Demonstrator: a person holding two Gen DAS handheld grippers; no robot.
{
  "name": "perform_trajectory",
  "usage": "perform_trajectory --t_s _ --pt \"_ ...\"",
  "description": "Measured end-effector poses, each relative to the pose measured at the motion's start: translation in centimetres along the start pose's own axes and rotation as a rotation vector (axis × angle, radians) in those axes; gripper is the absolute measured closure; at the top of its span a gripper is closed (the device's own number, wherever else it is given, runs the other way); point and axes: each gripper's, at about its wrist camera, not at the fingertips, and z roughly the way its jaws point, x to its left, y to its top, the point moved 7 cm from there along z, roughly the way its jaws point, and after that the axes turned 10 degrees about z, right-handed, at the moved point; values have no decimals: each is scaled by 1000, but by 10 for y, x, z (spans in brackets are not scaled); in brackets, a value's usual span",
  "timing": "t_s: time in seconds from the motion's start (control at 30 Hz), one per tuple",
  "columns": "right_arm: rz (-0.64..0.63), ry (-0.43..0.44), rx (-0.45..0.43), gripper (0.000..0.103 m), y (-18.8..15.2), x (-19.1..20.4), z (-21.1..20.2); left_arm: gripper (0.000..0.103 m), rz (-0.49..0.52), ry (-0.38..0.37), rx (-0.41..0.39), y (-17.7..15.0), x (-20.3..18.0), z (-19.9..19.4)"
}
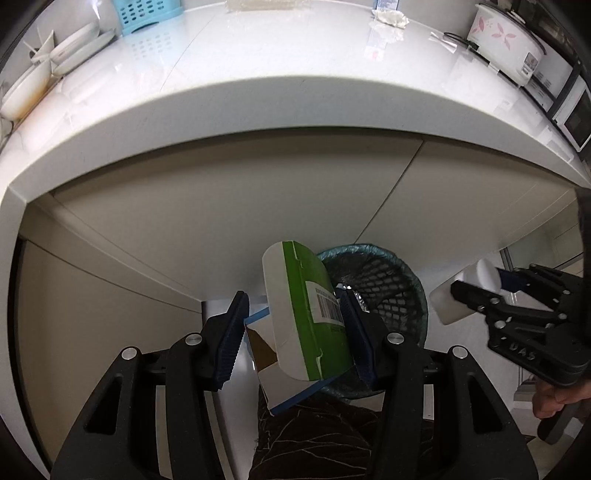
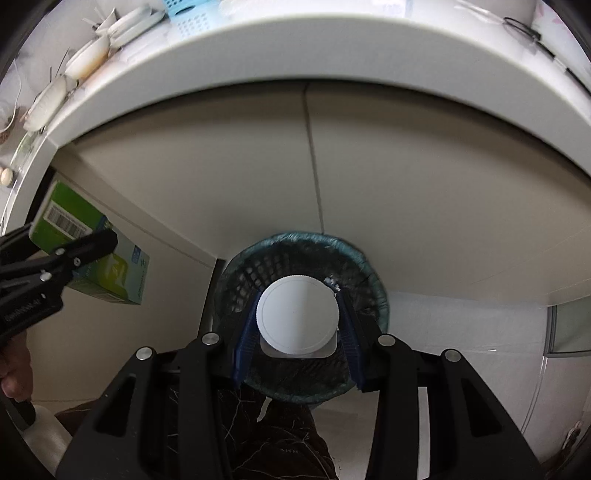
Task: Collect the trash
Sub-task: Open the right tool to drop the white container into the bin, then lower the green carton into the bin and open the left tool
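The left gripper is closed on a flattened green-and-white cardboard box with a barcode label. Its right pad presses the green face, while a gap shows between the left pad and the box's white edge. A blue-edged flap of the box hangs below. The box is held in the air in front of the cream cabinet doors, just left of a round black mesh waste basket lined with a blue-green plastic bag.

The right gripper clamps a white plastic bottle with a ribbed round cap between its blue pads, cap toward the camera. The bottle hangs directly over the basket's open mouth, which stands on the floor against the cabinet. From the left wrist view the same bottle shows at the right, gripped near its cap end.

Above, the white bench carries stacked white bowls and plates at the left, a light blue perforated plastic basket behind them, crumpled white wrappers near the back, and a white rice cooker with pink flower print at the right.
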Motion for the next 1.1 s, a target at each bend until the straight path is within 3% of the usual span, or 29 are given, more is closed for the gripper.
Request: perform_trajectory --t_s 0.3,0.37,0.5,0.67,0.77,1.1 --pt "-9 -27 36 60 -4 9 25 52 15 -9 12 -1 0 3" --pt "-6 -31 34 49 -2 6 25 52 23 -9 14 1 -4 4" --pt "-3 -46 21 38 0 2 22 52 43 -13 14 4 -10 6" --pt "26 -84 -20 16 4 -14 9 52 60 -29 16 10 -22 14" --pt "71 -107 -44 9 4 -29 3 52 81 -44 14 15 -34 18" --pt "164 -158 -81 8 -4 -85 -14 52 152 -85 29 16 -66 45"
